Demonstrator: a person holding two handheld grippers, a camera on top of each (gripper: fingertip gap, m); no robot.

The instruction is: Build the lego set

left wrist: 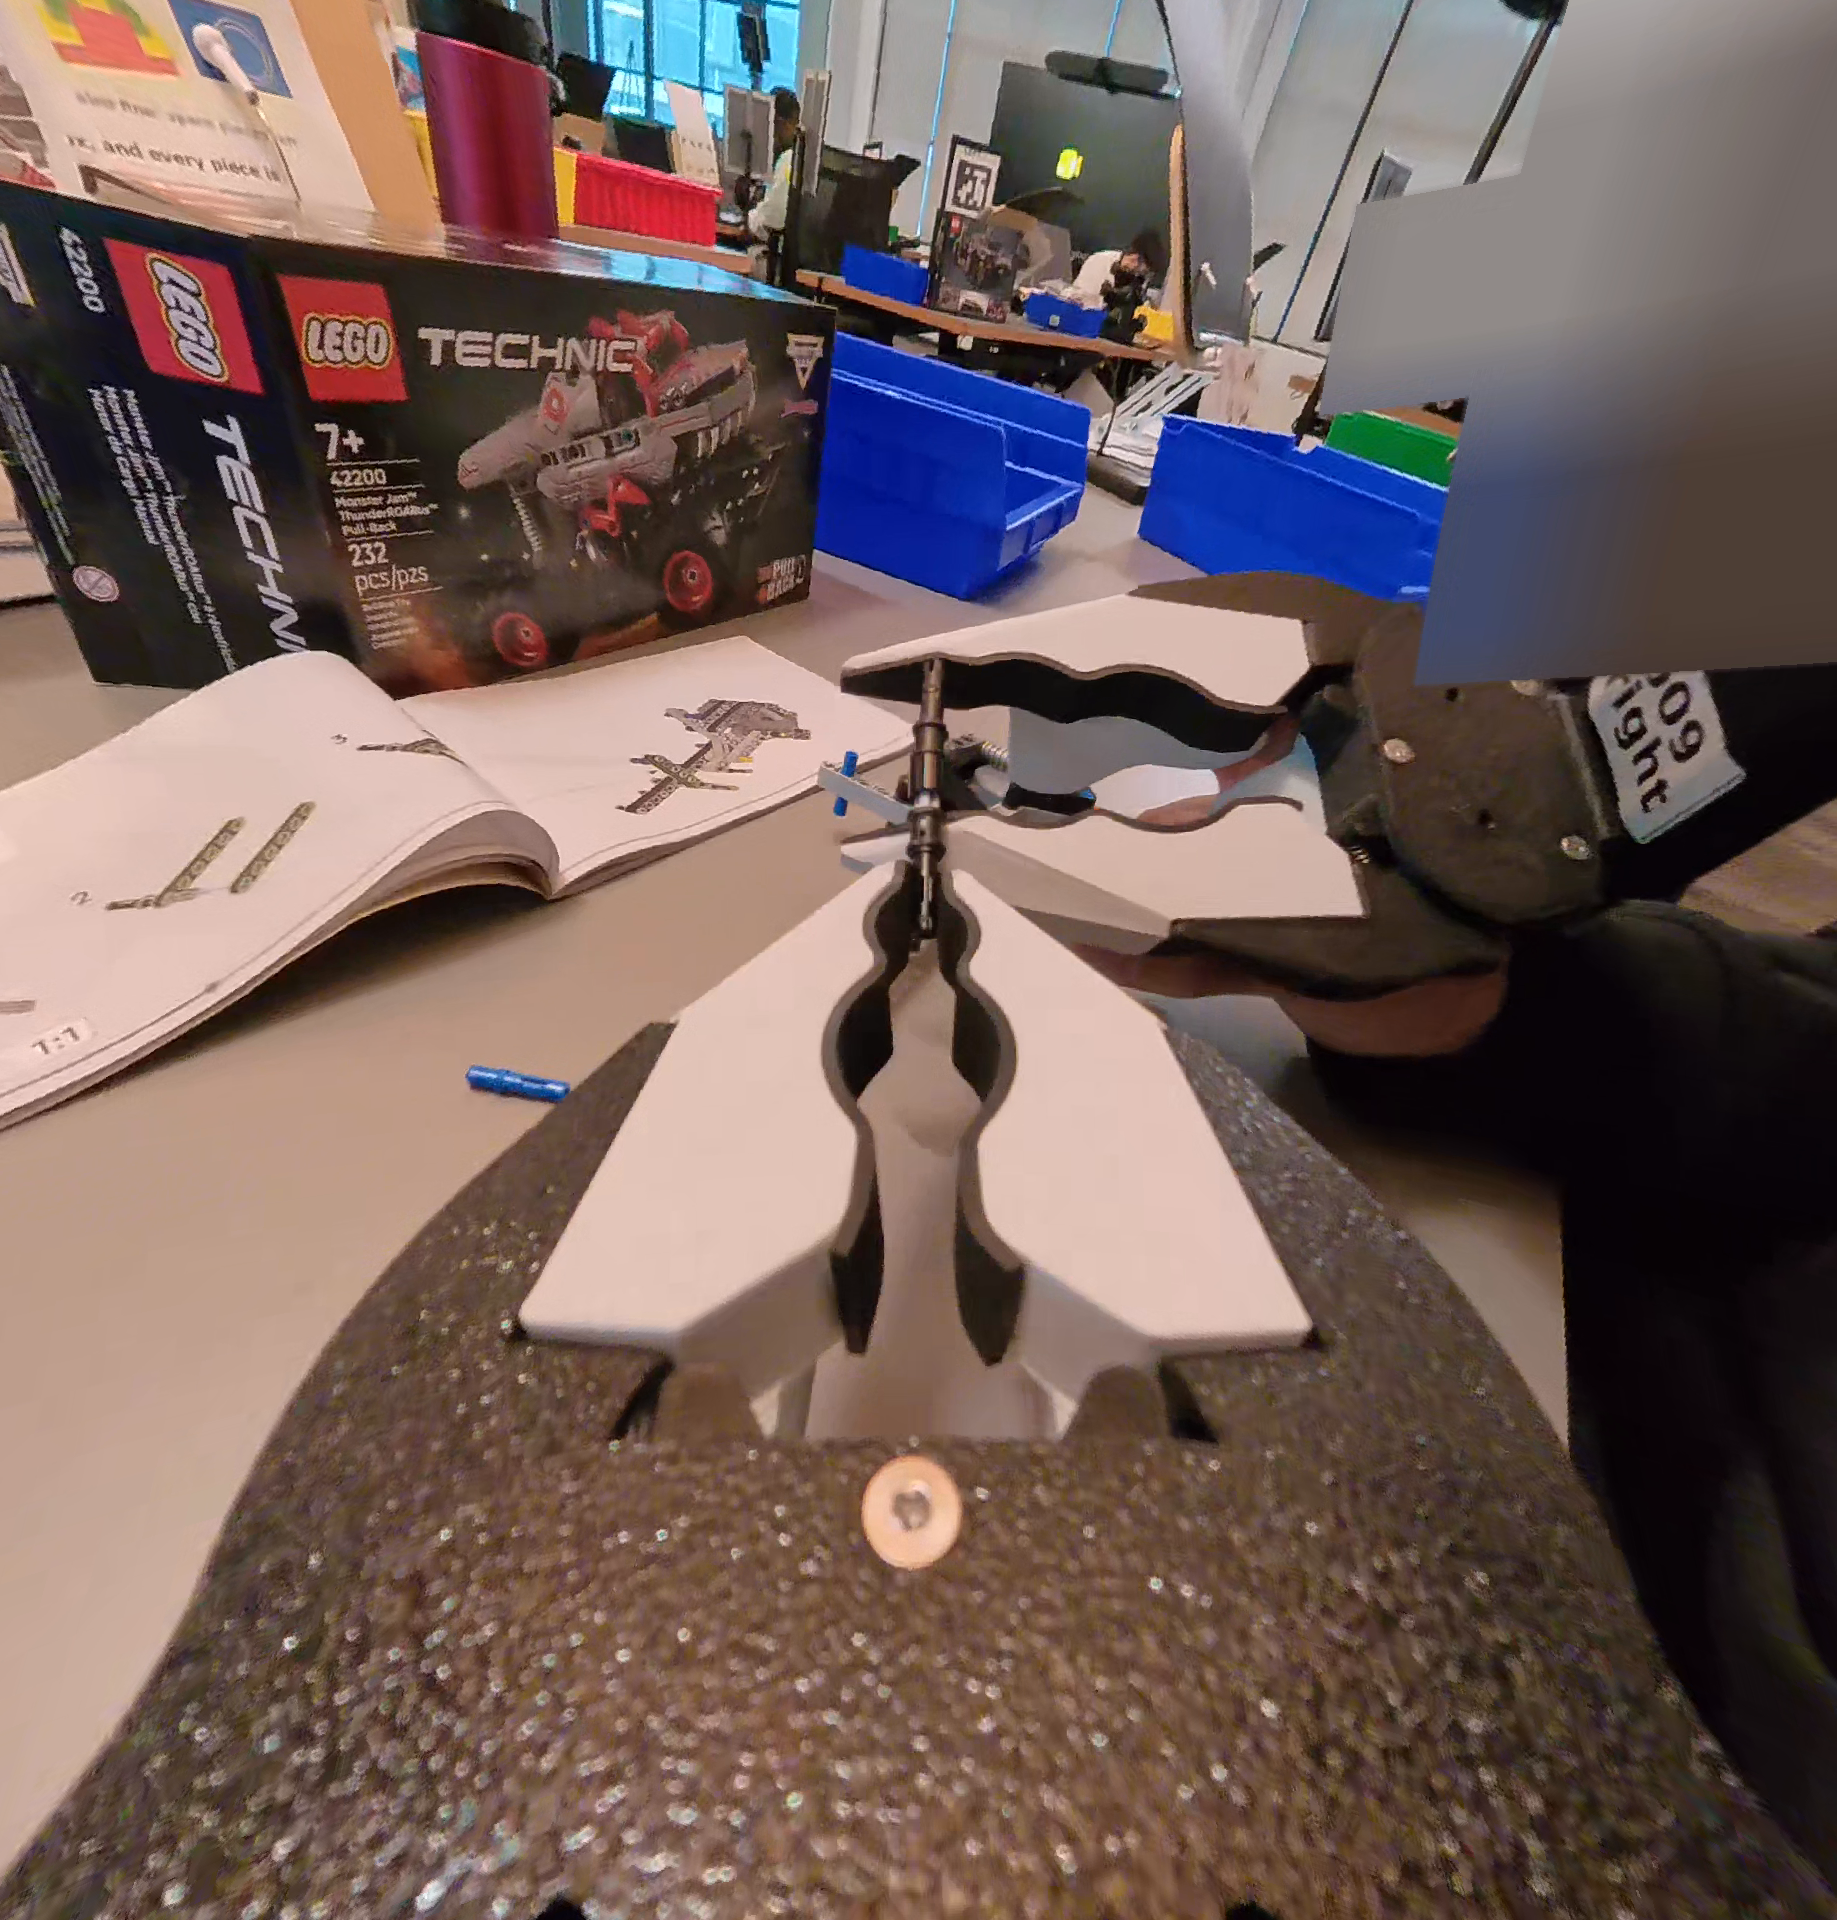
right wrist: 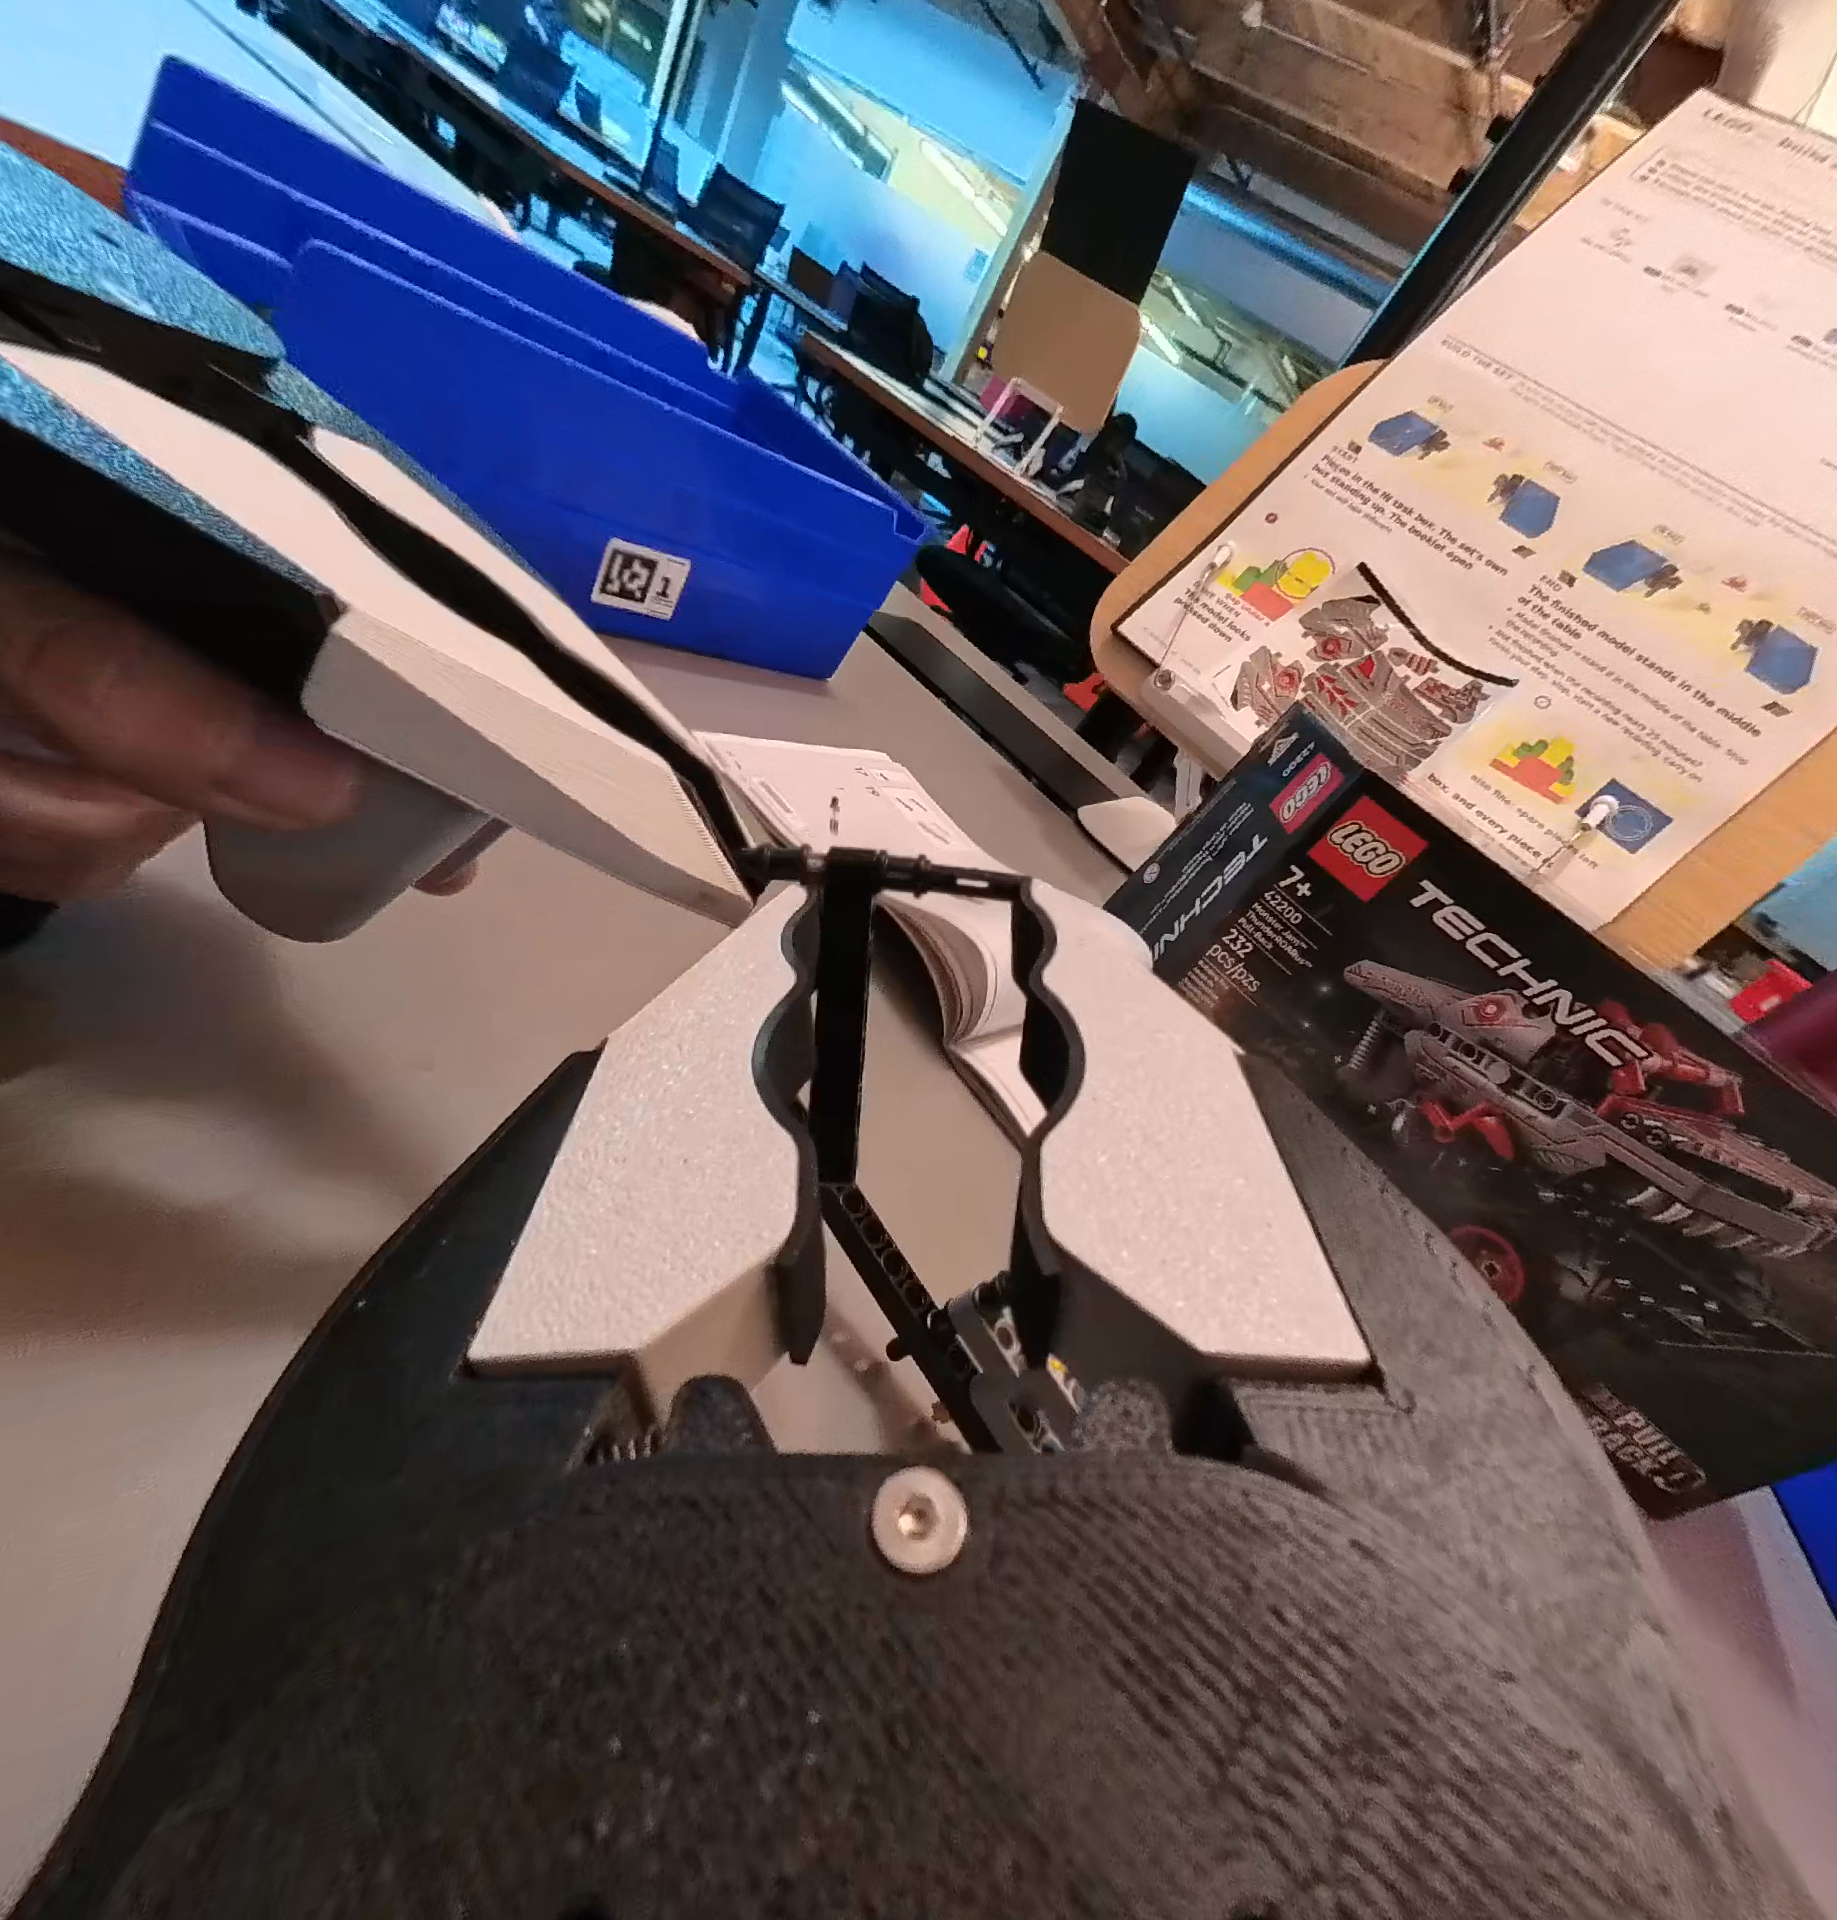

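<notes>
My left gripper [left wrist: 919, 899] is shut on the lower end of a thin black axle [left wrist: 927, 769] that stands upright. The axle runs through a small lego assembly [left wrist: 872, 795] of a black beam, a grey piece and a blue pin. My right gripper [left wrist: 893, 753] comes in from the right, its jaws part closed on that assembly. In the right wrist view the axle [right wrist: 893, 871] spans the right gripper [right wrist: 914, 904] tips, and the black beam [right wrist: 841, 1039] lies against its left finger. The left gripper [right wrist: 732, 862] pinches the axle's left end there.
An open instruction booklet [left wrist: 374, 810] lies on the grey table [left wrist: 218, 1299], with the lego box [left wrist: 498, 468] behind it. A loose blue pin [left wrist: 516, 1082] lies near my left gripper. Blue bins [left wrist: 945, 468] stand farther back. A hand [right wrist: 114, 748] holds the left gripper.
</notes>
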